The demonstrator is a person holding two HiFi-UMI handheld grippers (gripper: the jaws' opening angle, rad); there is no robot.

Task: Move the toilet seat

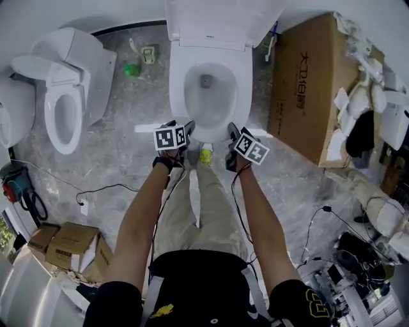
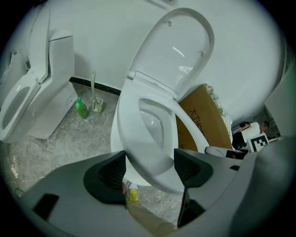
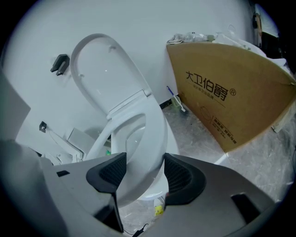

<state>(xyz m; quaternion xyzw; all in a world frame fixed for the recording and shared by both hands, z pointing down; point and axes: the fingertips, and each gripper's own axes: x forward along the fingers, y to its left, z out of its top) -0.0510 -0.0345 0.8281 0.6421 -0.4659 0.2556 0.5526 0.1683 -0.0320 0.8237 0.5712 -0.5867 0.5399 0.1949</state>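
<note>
A white toilet stands in the middle with its lid (image 1: 220, 19) up against the wall. The toilet seat (image 1: 186, 96) is a white ring, and both gripper views show it tilted up off the bowl. My left gripper (image 1: 186, 133) is at the seat's front left rim, and my right gripper (image 1: 231, 133) at its front right rim. In the left gripper view the seat (image 2: 138, 134) fills the gap between the dark pads of the left gripper (image 2: 150, 166). In the right gripper view the seat (image 3: 152, 134) sits tight between the pads of the right gripper (image 3: 143, 173).
A second white toilet (image 1: 64, 96) stands to the left. A large cardboard box (image 1: 307, 89) leans at the right of the bowl. A green bottle (image 1: 132, 70) and a brush holder (image 1: 148, 54) stand by the back wall. Cables and small boxes (image 1: 70, 246) lie on the floor.
</note>
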